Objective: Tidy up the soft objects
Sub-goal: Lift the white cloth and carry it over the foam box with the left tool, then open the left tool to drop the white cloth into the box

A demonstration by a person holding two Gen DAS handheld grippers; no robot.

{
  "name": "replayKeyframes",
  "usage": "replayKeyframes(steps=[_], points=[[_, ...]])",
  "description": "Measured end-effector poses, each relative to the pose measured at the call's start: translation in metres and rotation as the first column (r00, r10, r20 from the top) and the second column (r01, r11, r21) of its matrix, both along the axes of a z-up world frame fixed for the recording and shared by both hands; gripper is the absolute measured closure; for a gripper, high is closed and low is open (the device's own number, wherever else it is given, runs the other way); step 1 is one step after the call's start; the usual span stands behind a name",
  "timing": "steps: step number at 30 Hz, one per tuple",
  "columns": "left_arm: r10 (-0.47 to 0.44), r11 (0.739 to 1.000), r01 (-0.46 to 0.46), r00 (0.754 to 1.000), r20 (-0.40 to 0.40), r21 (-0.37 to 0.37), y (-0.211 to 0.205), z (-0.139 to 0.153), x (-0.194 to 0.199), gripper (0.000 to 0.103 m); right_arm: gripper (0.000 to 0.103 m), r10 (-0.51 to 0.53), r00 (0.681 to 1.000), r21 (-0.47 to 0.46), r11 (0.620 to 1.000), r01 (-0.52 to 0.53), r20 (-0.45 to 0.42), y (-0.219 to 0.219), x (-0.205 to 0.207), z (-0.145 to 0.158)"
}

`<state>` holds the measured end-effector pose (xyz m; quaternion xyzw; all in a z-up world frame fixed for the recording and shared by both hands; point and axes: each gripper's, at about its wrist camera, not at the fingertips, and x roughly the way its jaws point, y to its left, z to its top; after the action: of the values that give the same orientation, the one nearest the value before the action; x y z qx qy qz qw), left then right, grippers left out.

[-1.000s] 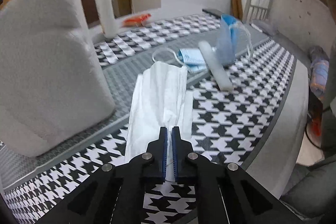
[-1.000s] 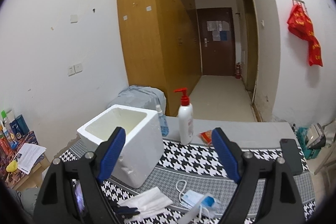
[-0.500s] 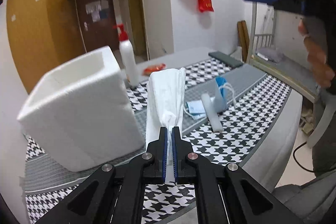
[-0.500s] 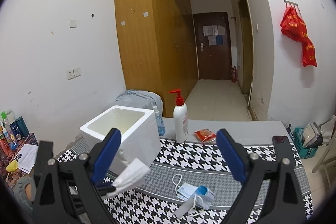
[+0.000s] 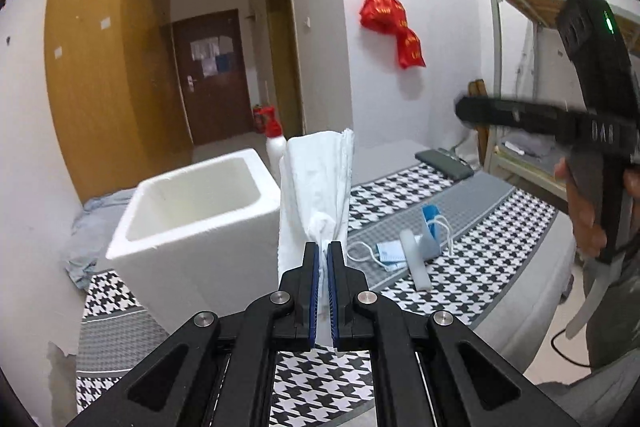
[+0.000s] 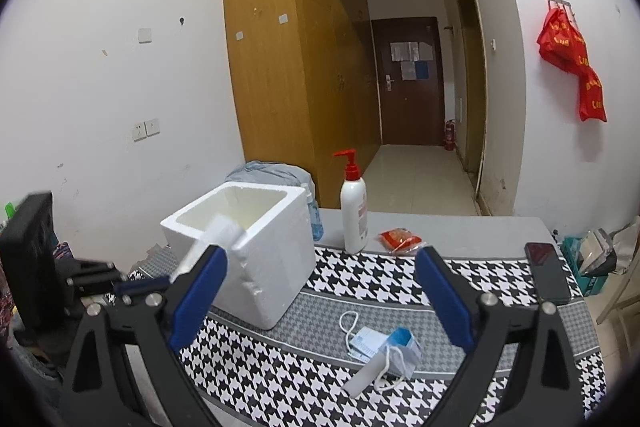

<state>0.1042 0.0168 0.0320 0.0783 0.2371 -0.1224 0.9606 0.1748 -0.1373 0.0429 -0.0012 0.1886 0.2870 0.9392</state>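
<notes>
My left gripper [image 5: 323,251] is shut on a white cloth [image 5: 316,187] and holds it in the air beside the open white foam box [image 5: 192,211]. In the right wrist view the cloth [image 6: 216,239] hangs at the near rim of the box [image 6: 248,251]. My right gripper [image 6: 320,291] is wide open and empty, high above the table. Blue face masks [image 6: 384,347] and a white foam strip [image 6: 368,373] lie on the houndstooth tablecloth [image 6: 360,279]; they also show in the left wrist view [image 5: 404,247].
A white pump bottle [image 6: 354,211] with a red top and a red snack packet [image 6: 400,239] stand behind the box. A dark phone [image 6: 546,277] lies at the right table edge. A small blue bottle [image 6: 316,223] is behind the box.
My left gripper has lifted the white cloth off the table and carried it up beside the foam box. My right gripper stayed open and drifted slightly.
</notes>
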Motion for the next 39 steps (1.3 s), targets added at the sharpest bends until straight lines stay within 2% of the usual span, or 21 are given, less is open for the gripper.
replayKeyframes(steps=[9,16,24,29,39], points=[[0.069,0.998,-0.069,0.995,0.079,0.0,0.008,0.02,-0.001,0.098,0.006,-0.039,0.999,-0.068,0.997,0.037,-0.034,0.003,-0.004,-0.036],[0.136,0.991,-0.134,0.983,0.122,-0.029,0.019,0.032,0.006,0.098,0.006,-0.036,0.997,-0.098,0.995,0.029,-0.07,0.004,-0.01,-0.065],[0.204,0.978,-0.196,0.967,0.152,-0.067,0.032,0.041,0.021,0.098,0.006,-0.056,0.994,-0.091,0.995,0.048,-0.092,-0.001,-0.008,-0.074],[0.263,0.964,-0.251,0.953,0.15,-0.092,0.041,0.045,0.038,0.098,0.006,-0.06,0.994,-0.096,0.994,0.051,-0.094,-0.001,-0.007,-0.076],[0.333,0.941,-0.326,0.939,0.083,-0.088,0.055,0.037,0.084,0.098,0.006,-0.085,0.989,-0.114,0.991,0.072,-0.12,-0.004,0.0,-0.087]])
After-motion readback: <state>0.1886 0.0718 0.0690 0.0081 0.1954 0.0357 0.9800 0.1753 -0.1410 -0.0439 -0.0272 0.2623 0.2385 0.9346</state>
